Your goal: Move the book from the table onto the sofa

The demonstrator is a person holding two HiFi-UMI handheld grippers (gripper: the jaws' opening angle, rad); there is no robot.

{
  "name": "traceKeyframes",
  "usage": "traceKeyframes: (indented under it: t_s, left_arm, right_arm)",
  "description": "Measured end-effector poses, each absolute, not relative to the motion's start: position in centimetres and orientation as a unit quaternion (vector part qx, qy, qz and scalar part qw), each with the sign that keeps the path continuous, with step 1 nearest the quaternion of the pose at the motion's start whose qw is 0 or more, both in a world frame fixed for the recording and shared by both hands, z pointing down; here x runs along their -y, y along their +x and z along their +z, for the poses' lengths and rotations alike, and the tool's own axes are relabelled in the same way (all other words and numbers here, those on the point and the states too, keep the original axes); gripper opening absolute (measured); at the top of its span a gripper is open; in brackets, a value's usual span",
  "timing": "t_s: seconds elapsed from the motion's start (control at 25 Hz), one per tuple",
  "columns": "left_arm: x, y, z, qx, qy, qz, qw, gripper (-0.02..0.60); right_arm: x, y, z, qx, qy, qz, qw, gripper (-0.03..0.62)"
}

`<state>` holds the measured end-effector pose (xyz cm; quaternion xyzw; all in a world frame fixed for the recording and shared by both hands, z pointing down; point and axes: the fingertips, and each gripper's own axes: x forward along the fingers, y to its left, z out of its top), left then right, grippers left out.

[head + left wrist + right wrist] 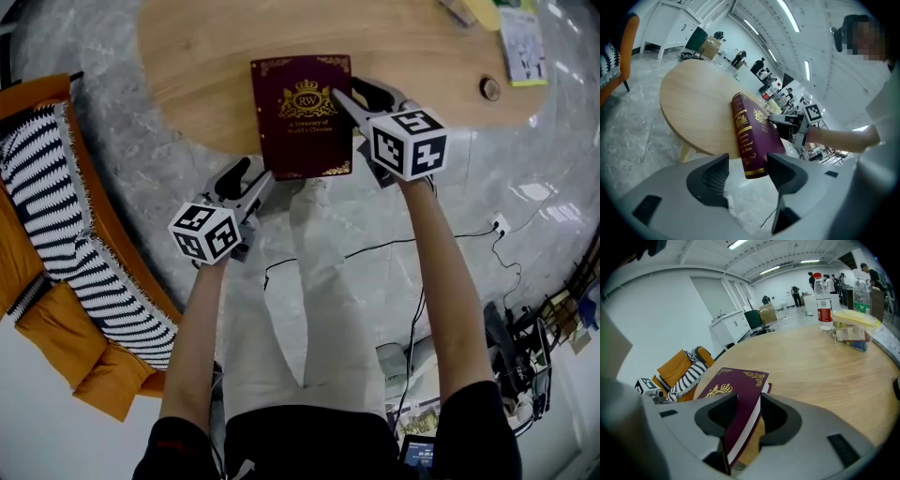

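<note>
One maroon book [305,117] with a gold crest lies at the near rim of the one round wooden table [206,56], its near end jutting past the rim over the floor; it looks tipped up on one long side, and whether its spine touches the table top cannot be told; the gold lettering is too small to read

There are two grippers; the right gripper [744,414] reaches over the table's near rim and is clamped on the book's long edge, one jaw on the cover and the other below it; the left gripper [747,161] hangs just off the table's near rim with its jaws apart, the book's near corner showing between them with a gap on either side, so the pads do not press it

One orange sofa [37,323] stands well off the table's side, cut off by the head view's edge, with one black-and-white striped throw [42,187] draped over it

On the table's far side stand one water bottle [824,310] and a small heap of packets that cannot be told apart; one yellow-edged booklet [522,42] lies at the far rim, partly cropped

Thin dark cables [375,248] run over the marble floor beside the table; how many is unclear

Several people [825,280] stand well beyond the table, too small to count surely
</note>
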<state>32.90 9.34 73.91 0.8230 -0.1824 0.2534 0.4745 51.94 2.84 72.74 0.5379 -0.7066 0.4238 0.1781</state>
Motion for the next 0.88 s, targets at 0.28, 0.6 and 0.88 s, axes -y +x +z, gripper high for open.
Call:
traceKeyframes:
  t_s: [0.28,0.6,0.88]
  left_arm:
    - [-10.8,31.5,74.8,0.149,0.787,0.197,0.565,0.31]
    - [-11.5,31.2,75.9,0.113,0.766,0.179,0.607,0.347]
    - [-12.4,31.6,76.0,0.084,0.756,0.152,0.631,0.357]
  right_arm:
    - [-3.5,49.8,72.5,0.717,0.531,0.415,0.179,0.158]
    - [-4.0,47.7,72.6,0.727,0.521,0.411,0.176,0.158]
    - [-4.4,45.8,72.5,0.736,0.512,0.407,0.178,0.158]
